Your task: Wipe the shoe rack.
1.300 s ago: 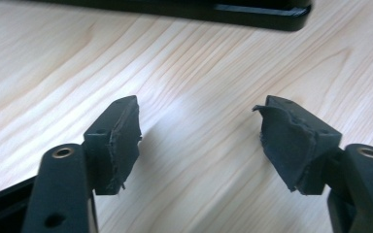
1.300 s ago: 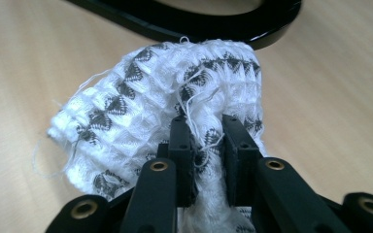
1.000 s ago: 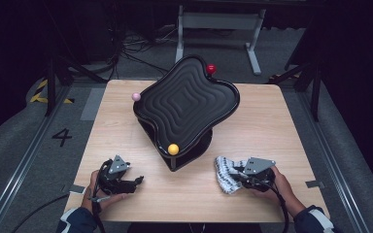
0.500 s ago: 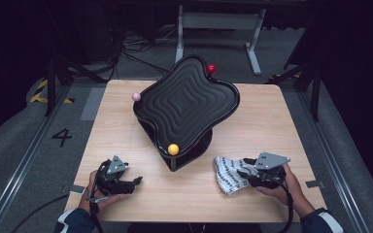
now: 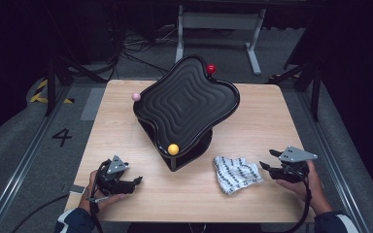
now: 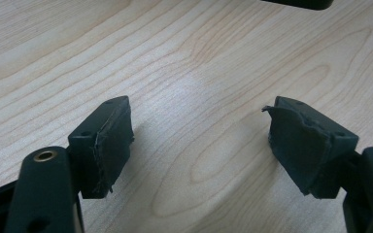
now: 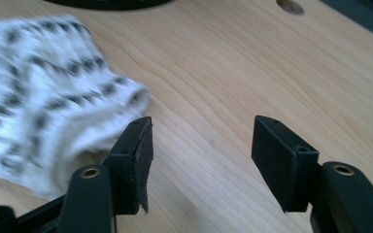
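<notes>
Since a second ago the right gripper [image 5: 267,160] has slid off toward the table's right edge, away from the white patterned cloth [image 5: 236,174], and its jaws have just been opening. Nothing sits between them now, just bare wood, with the cloth's hem beside one jaw in the right gripper view. The cloth lies crumpled on the wooden table [image 5: 126,126], just right of the black wavy tray [image 5: 187,109] on its stand, untouched by either tool.

Left gripper [image 5: 135,181] hasn't budged; it rests low at the near left with jaws fairly wide and empty.

Looks to me like the letting-go step, cloth dropped off and the hand backing away. Next move probably means going back in for a fresh pinch on an edge, maybe with the left one coming over to help spread or fold it.
</notes>
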